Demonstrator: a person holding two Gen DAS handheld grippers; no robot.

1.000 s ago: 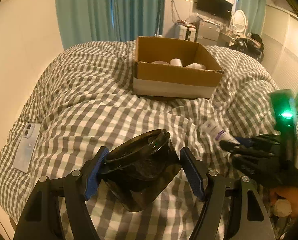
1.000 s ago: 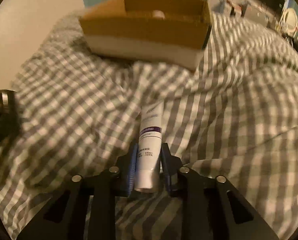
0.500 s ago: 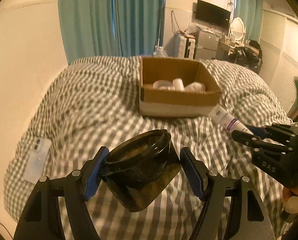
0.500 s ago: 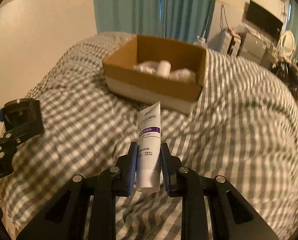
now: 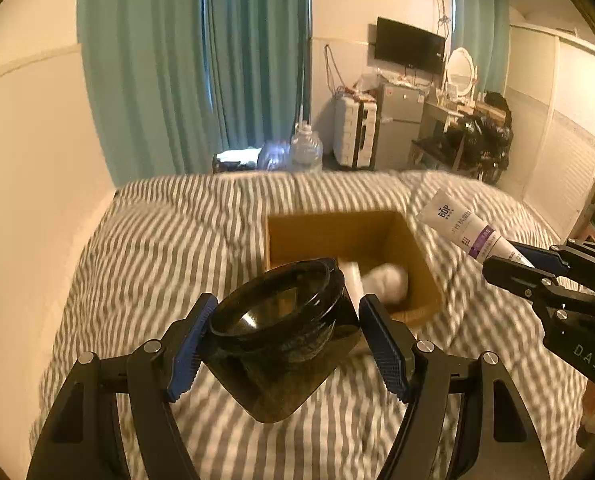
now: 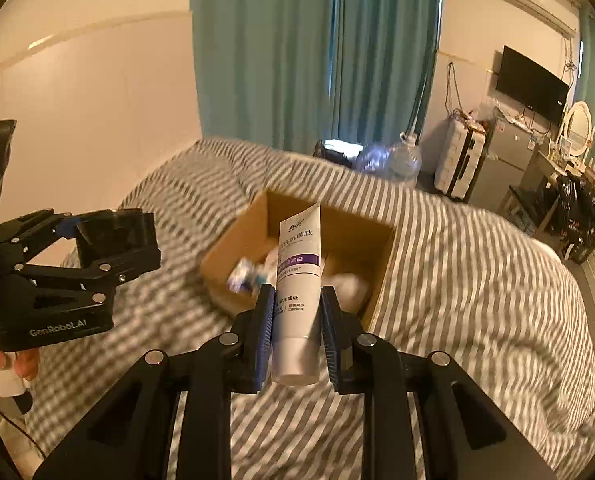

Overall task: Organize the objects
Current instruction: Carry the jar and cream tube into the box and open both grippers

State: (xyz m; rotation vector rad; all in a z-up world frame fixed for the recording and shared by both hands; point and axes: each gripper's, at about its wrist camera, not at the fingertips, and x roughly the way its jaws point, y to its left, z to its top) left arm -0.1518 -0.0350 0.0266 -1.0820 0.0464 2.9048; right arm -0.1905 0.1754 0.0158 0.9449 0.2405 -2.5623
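My left gripper (image 5: pixel 285 336) is shut on a dark glass jar (image 5: pixel 281 336) and holds it in the air just before the open cardboard box (image 5: pixel 337 232) on the checked bed. My right gripper (image 6: pixel 297 312) is shut on a white tube with a purple band (image 6: pixel 299 264), held above the near edge of the box (image 6: pixel 381 272). The tube (image 5: pixel 461 228) and right gripper (image 5: pixel 537 268) show at the right of the left wrist view. The jar (image 6: pixel 113 236) and left gripper (image 6: pixel 77 256) show at the left of the right wrist view. White items (image 5: pixel 385 280) lie inside the box.
The bed has a grey and white checked cover (image 6: pixel 477 280). Behind it stand teal curtains (image 5: pixel 193 72), a large water bottle (image 6: pixel 401 160), a suitcase (image 6: pixel 457 160), a small fridge (image 5: pixel 397 124) and a wall television (image 5: pixel 409 46). A cream wall (image 5: pixel 29 160) runs along the bed's left side.
Both grippers have risen and moved forward toward the box with the jar and the tube still in them. The box now lies closer and lower in both views.
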